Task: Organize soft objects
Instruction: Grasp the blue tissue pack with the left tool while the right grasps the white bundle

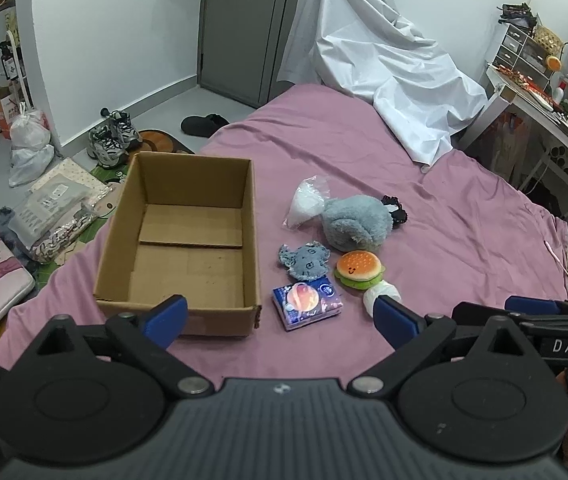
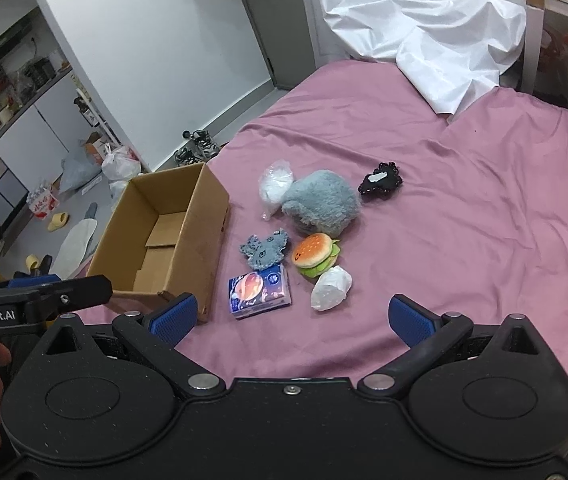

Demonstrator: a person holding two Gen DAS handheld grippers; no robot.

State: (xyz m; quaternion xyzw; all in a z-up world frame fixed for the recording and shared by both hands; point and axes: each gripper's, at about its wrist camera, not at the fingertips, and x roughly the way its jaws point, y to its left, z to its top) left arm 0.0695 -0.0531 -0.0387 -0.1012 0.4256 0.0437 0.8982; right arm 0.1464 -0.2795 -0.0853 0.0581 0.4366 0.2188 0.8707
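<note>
An open, empty cardboard box (image 1: 180, 240) (image 2: 172, 240) sits on the pink bed. Right of it lie a grey plush (image 1: 357, 222) (image 2: 321, 202), a small grey fabric piece (image 1: 303, 260) (image 2: 264, 250), a burger plush (image 1: 359, 269) (image 2: 315, 255), a blue tissue pack (image 1: 307, 301) (image 2: 259, 290), a white wad (image 1: 381, 296) (image 2: 331, 288), a clear bag of white stuffing (image 1: 305, 200) (image 2: 276, 184) and a black lace item (image 1: 395, 210) (image 2: 380, 181). My left gripper (image 1: 282, 318) is open and empty, short of the box and the pack. My right gripper (image 2: 291, 318) is open and empty, short of the pack and wad.
A white sheet (image 1: 383, 64) is heaped at the bed's far end. A desk with drawers (image 1: 543, 92) stands to the right. Shoes (image 1: 114, 138), bags (image 1: 30, 144) and packages (image 1: 60, 208) lie on the floor left of the bed.
</note>
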